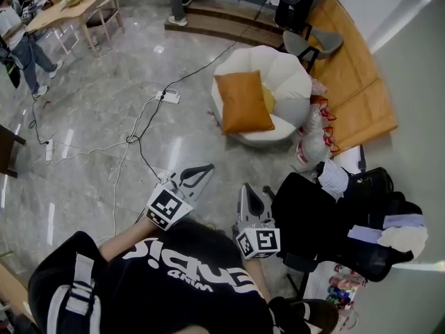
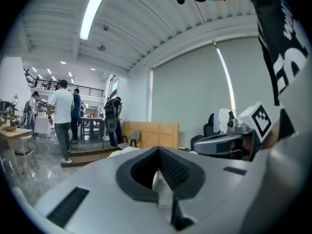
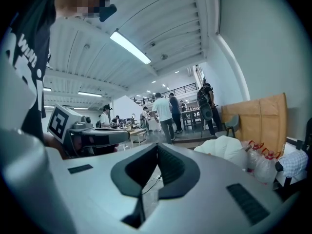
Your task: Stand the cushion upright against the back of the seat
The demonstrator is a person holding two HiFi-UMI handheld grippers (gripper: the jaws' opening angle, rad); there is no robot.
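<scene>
An orange cushion (image 1: 243,102) leans tilted on the round white seat (image 1: 295,75), its top edge toward the seat's puffy back. A smaller yellow cushion (image 1: 268,97) peeks out behind it. My left gripper (image 1: 201,170) is shut and empty, held low over the floor well short of the seat. My right gripper (image 1: 249,192) is also shut and empty, beside the left one. In the left gripper view the left gripper (image 2: 158,168) has its jaws together. The white seat (image 3: 226,148) shows ahead on the right of the right gripper (image 3: 157,165) in the right gripper view.
White cables and a power strip (image 1: 169,97) run across the glossy floor between me and the seat. Plastic bags (image 1: 313,141) stand by the seat's right side. A black chair piled with clothes (image 1: 348,221) is close on my right. People stand by tables (image 1: 73,5) farther back.
</scene>
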